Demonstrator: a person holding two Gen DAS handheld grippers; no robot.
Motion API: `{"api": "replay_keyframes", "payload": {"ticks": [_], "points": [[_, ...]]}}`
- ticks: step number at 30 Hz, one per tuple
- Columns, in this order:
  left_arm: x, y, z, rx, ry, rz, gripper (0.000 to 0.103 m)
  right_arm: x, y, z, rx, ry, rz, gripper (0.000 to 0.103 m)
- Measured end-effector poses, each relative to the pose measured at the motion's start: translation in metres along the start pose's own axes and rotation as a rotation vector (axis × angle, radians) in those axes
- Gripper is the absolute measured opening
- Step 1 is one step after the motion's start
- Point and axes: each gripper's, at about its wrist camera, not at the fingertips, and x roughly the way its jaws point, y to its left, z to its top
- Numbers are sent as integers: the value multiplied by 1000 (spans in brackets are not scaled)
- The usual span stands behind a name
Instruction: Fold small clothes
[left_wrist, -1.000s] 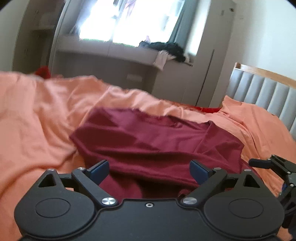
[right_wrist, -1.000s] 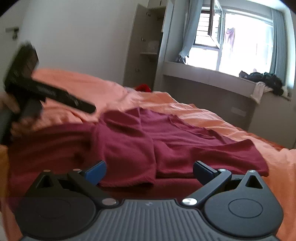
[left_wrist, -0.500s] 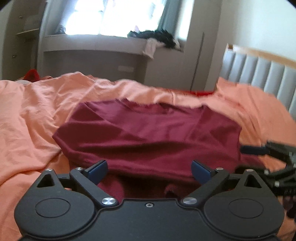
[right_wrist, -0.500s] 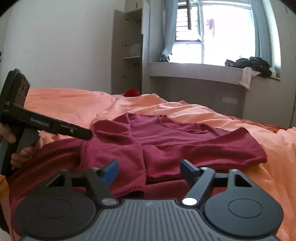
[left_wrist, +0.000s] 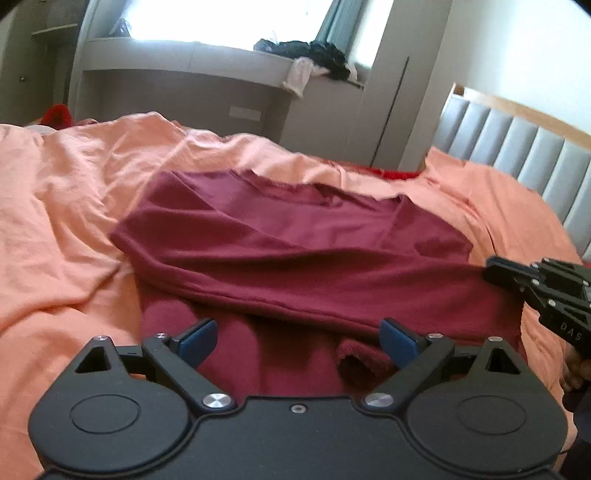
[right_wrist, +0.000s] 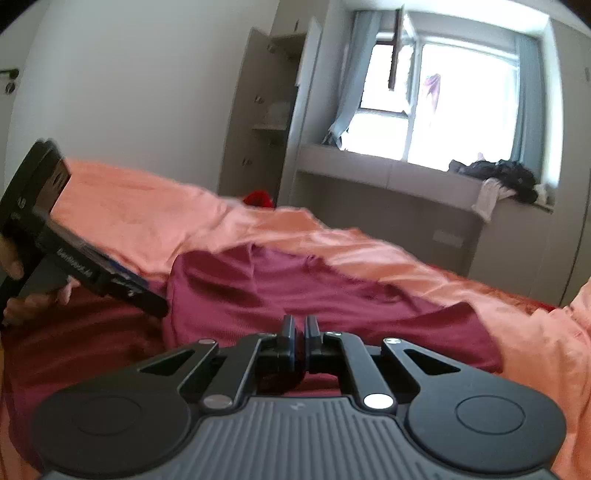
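Observation:
A dark red shirt (left_wrist: 295, 251) lies partly folded on an orange bedsheet (left_wrist: 66, 206); it also shows in the right wrist view (right_wrist: 295, 291). My left gripper (left_wrist: 299, 338) is open, its blue pads just above the shirt's near part, holding nothing. My right gripper (right_wrist: 300, 328) is shut low over the shirt's near edge; whether cloth is pinched between the jaws is hidden. The right gripper shows at the right edge of the left wrist view (left_wrist: 546, 291). The left gripper shows at the left of the right wrist view (right_wrist: 74, 254).
A padded grey headboard (left_wrist: 517, 147) stands at the right. A window ledge (left_wrist: 229, 62) beyond the bed holds a pile of dark clothes (left_wrist: 314, 55). A red item (right_wrist: 258, 197) lies at the bed's far side near a cupboard (right_wrist: 269, 110).
My right gripper has gone from open to shut and dropped down at the shirt's near edge. My left gripper stays open and has shifted slightly over the shirt.

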Motion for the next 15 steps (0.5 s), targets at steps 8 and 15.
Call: {"api": "replay_keyframes", "payload": {"ticks": [8,15], "points": [[-11,48,35,-76,-103,185,97,11,-11,-13,25,91,-5,16],[56,98,96,-88,-27,277,97,7,-25,-16,141,36,30,74]]}}
